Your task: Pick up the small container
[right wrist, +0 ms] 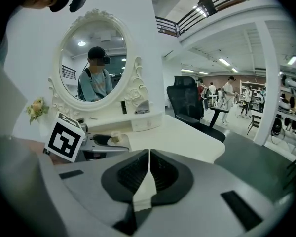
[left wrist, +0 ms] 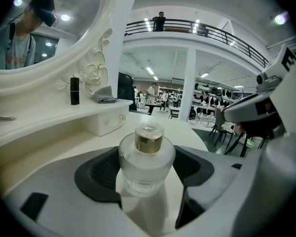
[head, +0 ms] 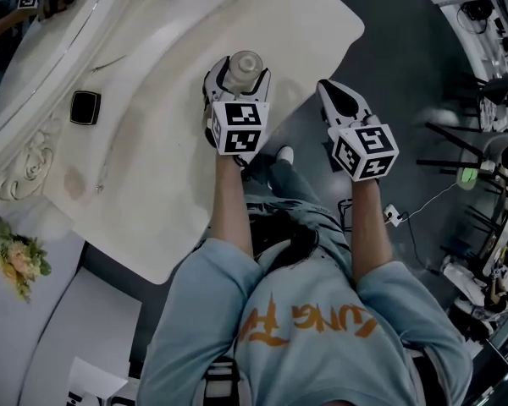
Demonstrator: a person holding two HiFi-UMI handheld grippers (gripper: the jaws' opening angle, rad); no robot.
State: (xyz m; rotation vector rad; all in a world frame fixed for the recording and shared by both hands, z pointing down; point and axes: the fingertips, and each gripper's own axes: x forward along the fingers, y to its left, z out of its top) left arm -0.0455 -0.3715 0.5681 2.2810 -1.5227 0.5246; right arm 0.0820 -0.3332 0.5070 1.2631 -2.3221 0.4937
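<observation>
The small container, a frosted round bottle (head: 244, 68) with a gold collar and clear cap, stands upright on the white dressing table (head: 152, 184) near its right edge. My left gripper (head: 240, 74) is around it, a jaw on each side. In the left gripper view the bottle (left wrist: 147, 164) sits between the dark pads (left wrist: 101, 174), and the jaws stand wide; no squeeze shows. My right gripper (head: 328, 89) hangs to the right, past the table edge and over the dark floor, with its pads (right wrist: 165, 174) closed together on nothing.
A small black square thing (head: 85, 107) lies on the table to the left. The raised shelf under the oval mirror (right wrist: 92, 63) carries a black tube (left wrist: 74, 91), a grey cloth (left wrist: 107, 98) and a little drawer (left wrist: 108, 120). Flowers (head: 17, 256) sit at the left. An office chair (right wrist: 185, 102) stands beyond the table.
</observation>
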